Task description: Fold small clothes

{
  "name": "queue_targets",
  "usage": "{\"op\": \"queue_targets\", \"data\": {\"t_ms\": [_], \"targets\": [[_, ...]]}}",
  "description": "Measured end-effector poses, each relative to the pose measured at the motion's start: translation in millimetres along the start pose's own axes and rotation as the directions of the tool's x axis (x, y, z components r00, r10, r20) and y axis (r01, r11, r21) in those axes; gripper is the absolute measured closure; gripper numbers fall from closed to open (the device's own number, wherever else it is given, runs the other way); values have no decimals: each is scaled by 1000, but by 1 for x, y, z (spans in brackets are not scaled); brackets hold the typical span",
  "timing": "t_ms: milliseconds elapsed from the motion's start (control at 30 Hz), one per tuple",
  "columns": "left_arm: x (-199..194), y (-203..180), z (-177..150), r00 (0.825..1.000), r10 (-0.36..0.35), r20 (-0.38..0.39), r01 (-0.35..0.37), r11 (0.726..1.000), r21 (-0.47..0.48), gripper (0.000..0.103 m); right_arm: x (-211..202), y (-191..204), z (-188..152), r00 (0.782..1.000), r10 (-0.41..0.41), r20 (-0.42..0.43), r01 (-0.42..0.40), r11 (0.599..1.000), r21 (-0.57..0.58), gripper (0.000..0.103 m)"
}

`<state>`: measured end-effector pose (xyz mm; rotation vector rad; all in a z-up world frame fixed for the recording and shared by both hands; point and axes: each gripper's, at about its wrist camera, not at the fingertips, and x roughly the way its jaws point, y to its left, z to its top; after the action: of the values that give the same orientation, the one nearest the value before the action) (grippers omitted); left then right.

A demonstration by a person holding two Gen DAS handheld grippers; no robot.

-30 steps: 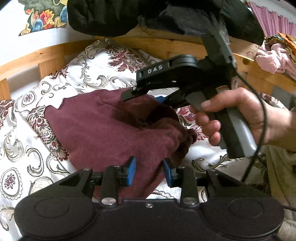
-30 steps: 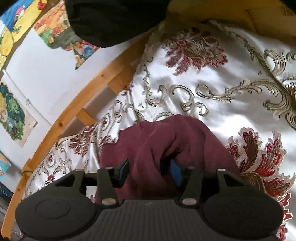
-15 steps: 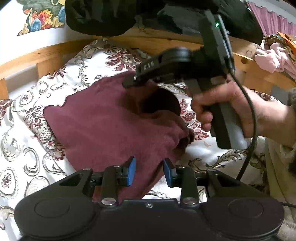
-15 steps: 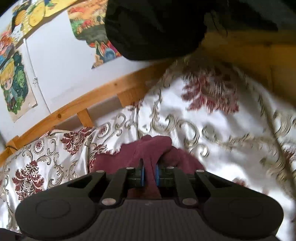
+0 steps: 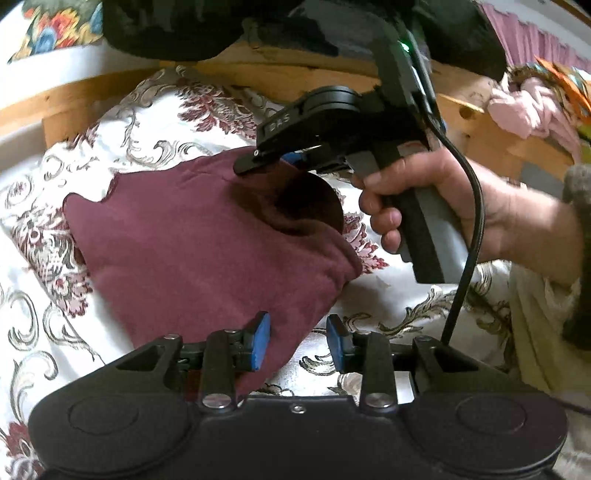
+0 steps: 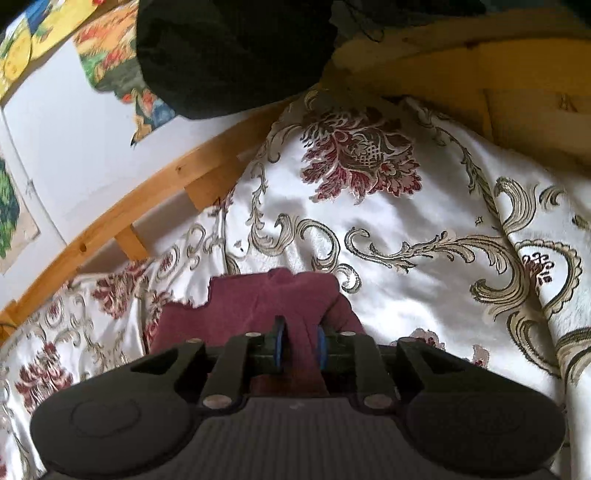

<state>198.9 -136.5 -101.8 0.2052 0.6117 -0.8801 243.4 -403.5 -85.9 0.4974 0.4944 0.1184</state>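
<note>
A small maroon garment (image 5: 207, 243) lies folded on the floral bedspread (image 5: 44, 332). My left gripper (image 5: 298, 341) is open at its near corner, with cloth between the blue pads and nothing pinched. My right gripper (image 6: 300, 345) is shut on a fold of the maroon garment (image 6: 255, 306) at its far edge. In the left wrist view the right gripper (image 5: 291, 157) is held by a hand and lifts that edge, leaving a dark hollow beneath it.
A wooden bed rail (image 5: 74, 96) runs behind the bedspread (image 6: 406, 266). Dark clothing (image 5: 184, 26) hangs above. A pink garment (image 5: 524, 110) lies at the far right. A black cable (image 5: 469, 236) hangs from the right gripper. Posters (image 6: 22, 48) cover the wall.
The right gripper closed on the far edge of the garment and carried it up and towards the right. The left gripper stayed open and pulled back slightly to the garment's near corner.
</note>
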Motion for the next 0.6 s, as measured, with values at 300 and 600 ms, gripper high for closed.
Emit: {"op": "queue_targets", "data": {"t_ms": [300,600], "targets": [[-7,1,-3,1000,-23,-3,23,999,-43,55,3,-3,10,995,-4,96,8,999,-39,70],[-29,5,0,993,-90,70,97,990,-103,18,-25,-16,7,997,-65,33,64,997,51,34]]}}
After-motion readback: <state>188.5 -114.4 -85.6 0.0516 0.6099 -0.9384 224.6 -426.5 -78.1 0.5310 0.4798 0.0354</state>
